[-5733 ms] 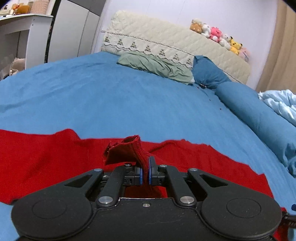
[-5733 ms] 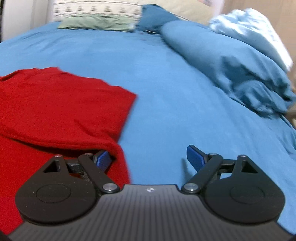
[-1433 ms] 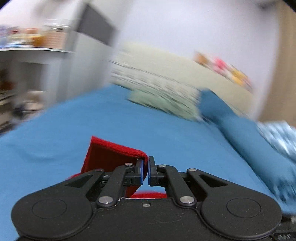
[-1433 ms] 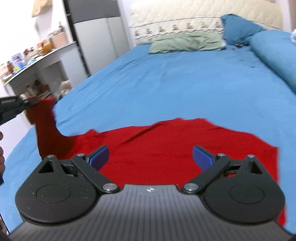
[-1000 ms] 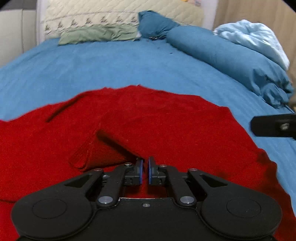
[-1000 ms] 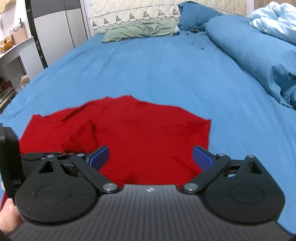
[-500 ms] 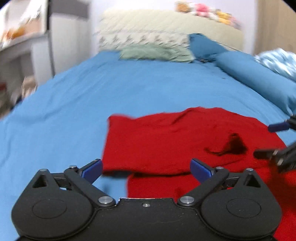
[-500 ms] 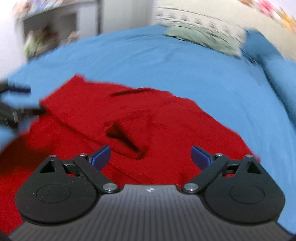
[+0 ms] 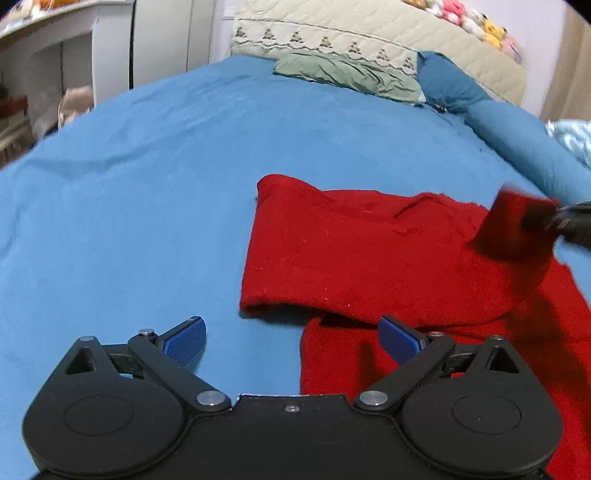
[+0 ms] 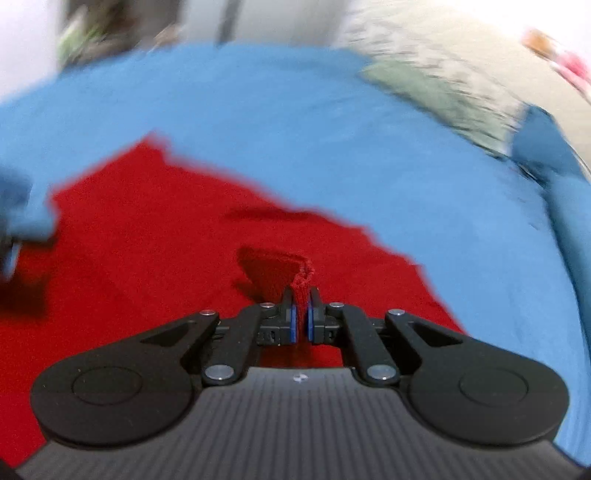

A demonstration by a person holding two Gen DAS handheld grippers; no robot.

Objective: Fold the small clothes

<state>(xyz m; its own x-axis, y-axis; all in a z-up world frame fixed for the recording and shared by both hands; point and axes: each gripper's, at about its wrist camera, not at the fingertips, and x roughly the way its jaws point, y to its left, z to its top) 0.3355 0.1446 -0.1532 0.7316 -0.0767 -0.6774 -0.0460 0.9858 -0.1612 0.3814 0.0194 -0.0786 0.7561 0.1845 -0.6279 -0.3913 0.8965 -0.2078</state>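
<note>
A blue-sheeted bed (image 9: pixel 155 192) carries a crumpled green pillow (image 9: pixel 347 75) beside a blue bolster (image 9: pixel 517 136); small plush toys (image 9: pixel 476 24) line its quilted beige headboard (image 9: pixel 388 35).

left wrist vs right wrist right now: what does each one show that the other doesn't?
Left wrist only: the left gripper open over the blue sheet, a folded-over sleeve edge, sharp plush toys on the headboard, a white shelf.

Right wrist only: the right gripper shut on a pinched tuft of the red sweater, fingers close up; background blurred.

Both: red sweater, blue sheet, green pillow.
</note>
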